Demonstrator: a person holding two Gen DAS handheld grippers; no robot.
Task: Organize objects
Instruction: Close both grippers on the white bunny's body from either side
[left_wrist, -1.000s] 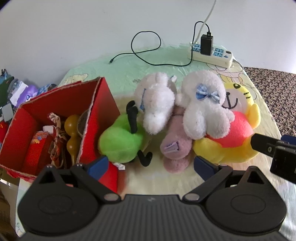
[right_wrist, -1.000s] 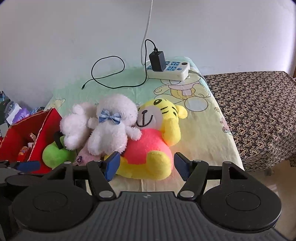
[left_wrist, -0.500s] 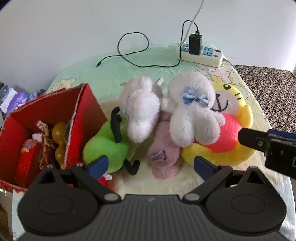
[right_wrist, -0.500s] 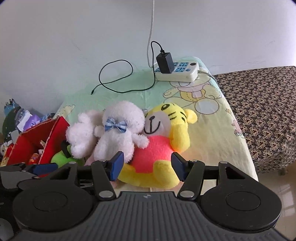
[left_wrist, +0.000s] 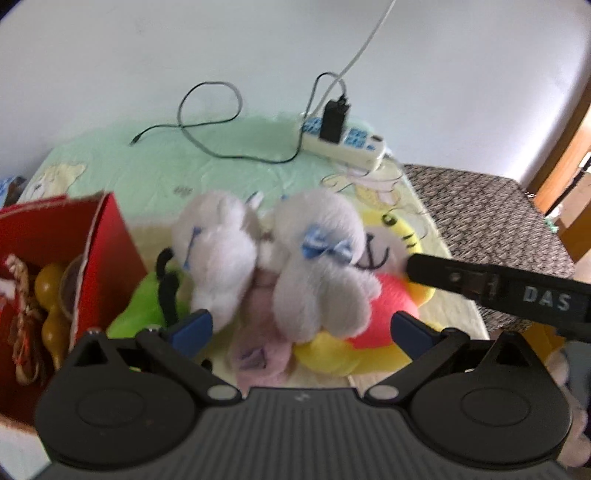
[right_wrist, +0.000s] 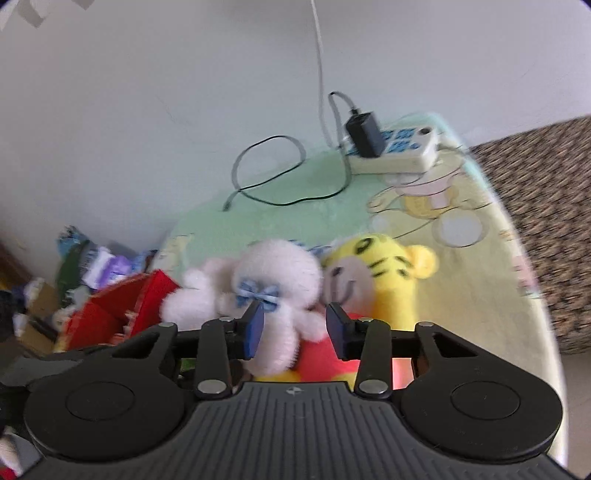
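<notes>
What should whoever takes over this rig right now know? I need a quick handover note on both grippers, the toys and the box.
Right gripper: jaws closing around the white plush with the blue bow; pads not clearly pressing on it yet.
Left gripper: jaws wide open, empty, above the toy pile.
Pile on the bedsheet: the bow plush lies on the yellow tiger plush; a second white plush, a pink plush and a green plush sit beside the red box.
Done: the box already holds a few trinkets.
Left: all five plush toys are outside the box.
</notes>
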